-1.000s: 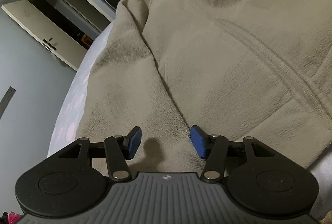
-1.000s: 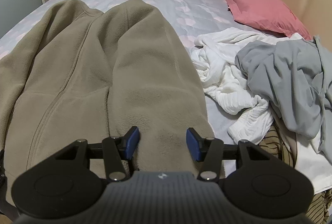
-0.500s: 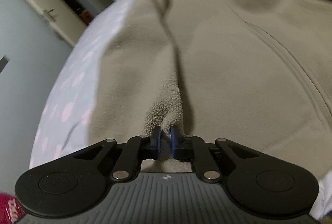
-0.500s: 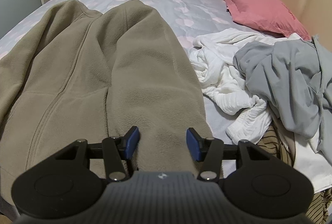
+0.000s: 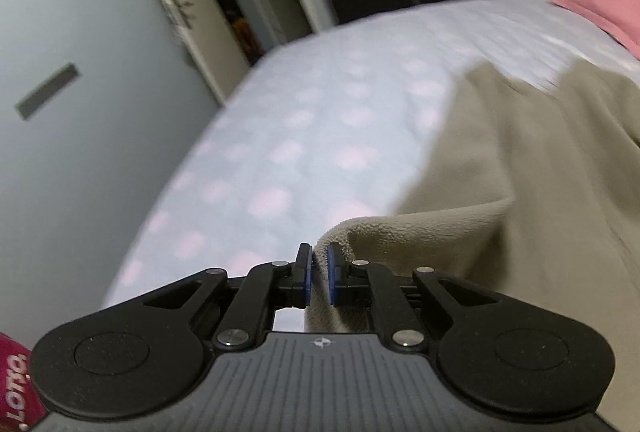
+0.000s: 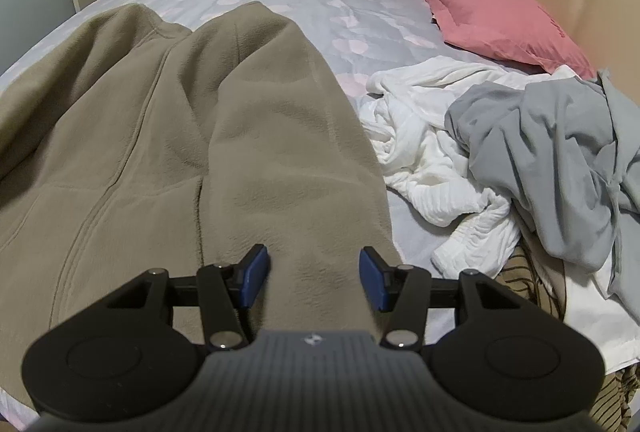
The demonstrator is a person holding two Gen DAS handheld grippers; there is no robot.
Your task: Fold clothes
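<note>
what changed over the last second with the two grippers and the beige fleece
The left gripper went from open above the beige fleece to shut on its edge, then lifted and swung that edge up, so its view now shows the bed sheet and doorway. The right gripper stayed open over the fleece's lower end, barely shifting. The white garment, grey garment and pink pillow stayed where they were.
</note>
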